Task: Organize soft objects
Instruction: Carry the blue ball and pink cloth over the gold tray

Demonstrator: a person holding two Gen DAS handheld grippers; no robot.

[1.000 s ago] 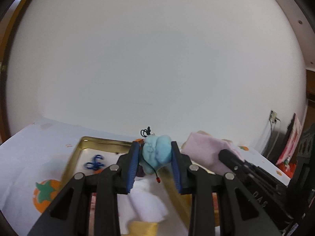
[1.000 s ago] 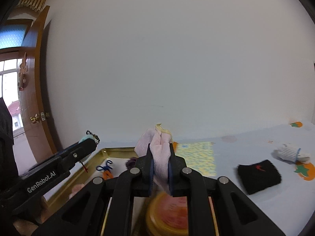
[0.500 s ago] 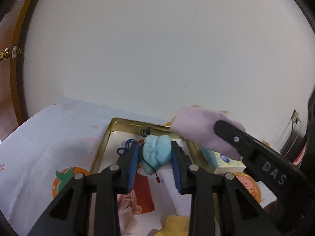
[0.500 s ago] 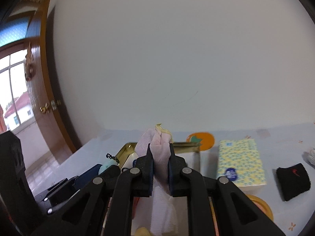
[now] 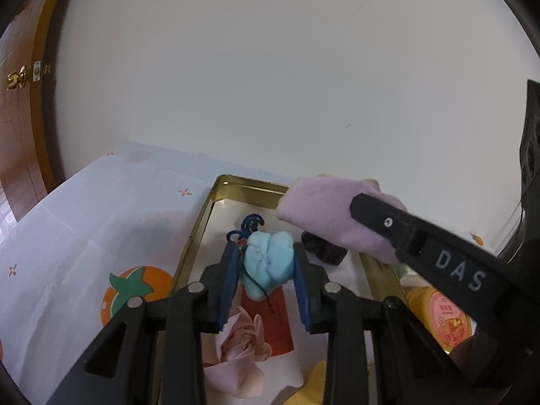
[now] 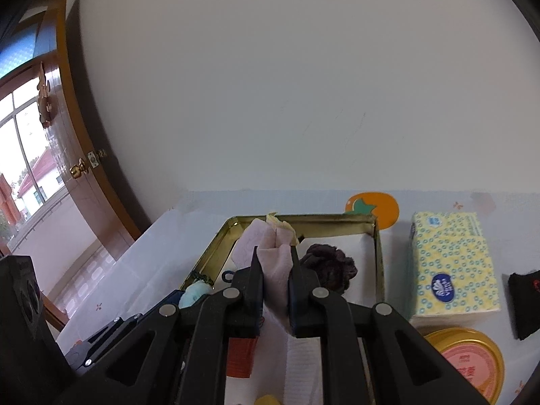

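My left gripper is shut on a light blue soft toy with a dark cord, held above the gold tin tray. My right gripper is shut on a folded pink cloth with a yellowish edge, also above the tray. That cloth and the right gripper's arm cross the left wrist view at the right. In the tray lie a dark purple scrunchie, a blue cord charm, a red cloth and a crumpled pink cloth.
A yellow patterned tissue pack lies right of the tray, a round yellow tin in front of it. A black wristband lies at the far right. The white tablecloth has orange fruit prints. A wooden door stands left.
Both grippers have tilted down and moved in over the tray, each still holding its object. The tray's contents now show more fully.
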